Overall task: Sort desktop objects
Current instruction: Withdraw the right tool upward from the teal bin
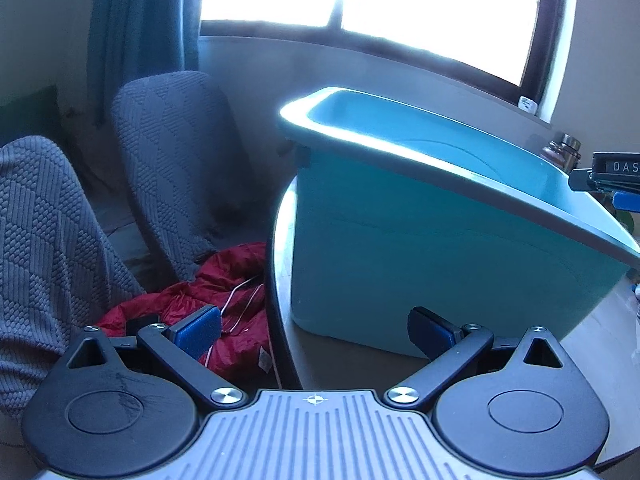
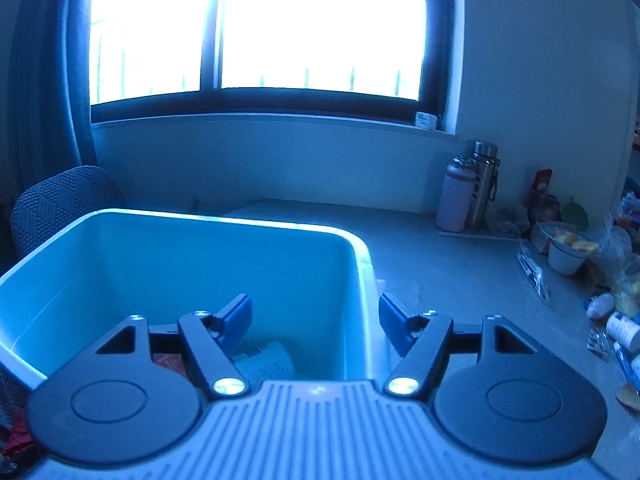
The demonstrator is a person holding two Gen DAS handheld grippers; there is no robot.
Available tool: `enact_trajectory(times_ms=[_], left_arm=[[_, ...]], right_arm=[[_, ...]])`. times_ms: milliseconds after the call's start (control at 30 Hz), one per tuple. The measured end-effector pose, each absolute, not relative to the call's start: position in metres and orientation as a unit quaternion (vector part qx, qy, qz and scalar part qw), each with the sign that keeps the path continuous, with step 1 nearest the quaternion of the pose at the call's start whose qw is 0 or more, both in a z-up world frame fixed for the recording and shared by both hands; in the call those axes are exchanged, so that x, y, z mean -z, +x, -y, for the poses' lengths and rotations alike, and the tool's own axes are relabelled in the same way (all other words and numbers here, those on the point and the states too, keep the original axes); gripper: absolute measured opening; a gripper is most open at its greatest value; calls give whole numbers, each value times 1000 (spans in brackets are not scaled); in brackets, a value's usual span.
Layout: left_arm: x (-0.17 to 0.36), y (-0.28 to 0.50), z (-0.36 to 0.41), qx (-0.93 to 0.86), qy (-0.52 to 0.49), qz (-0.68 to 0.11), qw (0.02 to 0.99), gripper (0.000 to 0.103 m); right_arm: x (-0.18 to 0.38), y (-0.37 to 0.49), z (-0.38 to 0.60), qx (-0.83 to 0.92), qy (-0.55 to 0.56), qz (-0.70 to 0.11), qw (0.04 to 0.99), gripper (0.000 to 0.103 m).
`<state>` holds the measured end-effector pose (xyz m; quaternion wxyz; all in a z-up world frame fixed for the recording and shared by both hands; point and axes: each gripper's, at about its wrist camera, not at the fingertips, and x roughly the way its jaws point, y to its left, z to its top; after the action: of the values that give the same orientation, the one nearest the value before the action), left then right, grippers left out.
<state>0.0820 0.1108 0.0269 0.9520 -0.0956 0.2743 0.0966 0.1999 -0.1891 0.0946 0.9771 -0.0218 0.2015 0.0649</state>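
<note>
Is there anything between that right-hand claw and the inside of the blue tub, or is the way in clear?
Nothing visible blocks it. The right gripper hangs over the teal bin, jaws open and empty, straddling its right wall. Below, a cup lies on the bin floor.

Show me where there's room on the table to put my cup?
Bare tabletop lies between the teal bin and the two bottles, reaching back to the wall. The right edge is crowded: snack cups, packets and small bottles are heaped together.
</note>
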Motion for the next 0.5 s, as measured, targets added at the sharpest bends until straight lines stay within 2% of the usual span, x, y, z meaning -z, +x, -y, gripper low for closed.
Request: enact_trajectory(times_ms=[500], left_arm=[[-32, 68, -107, -79, -79, -266, 957, 101]], right_arm=[[-89, 180, 204, -39, 7, -207, 978, 70]])
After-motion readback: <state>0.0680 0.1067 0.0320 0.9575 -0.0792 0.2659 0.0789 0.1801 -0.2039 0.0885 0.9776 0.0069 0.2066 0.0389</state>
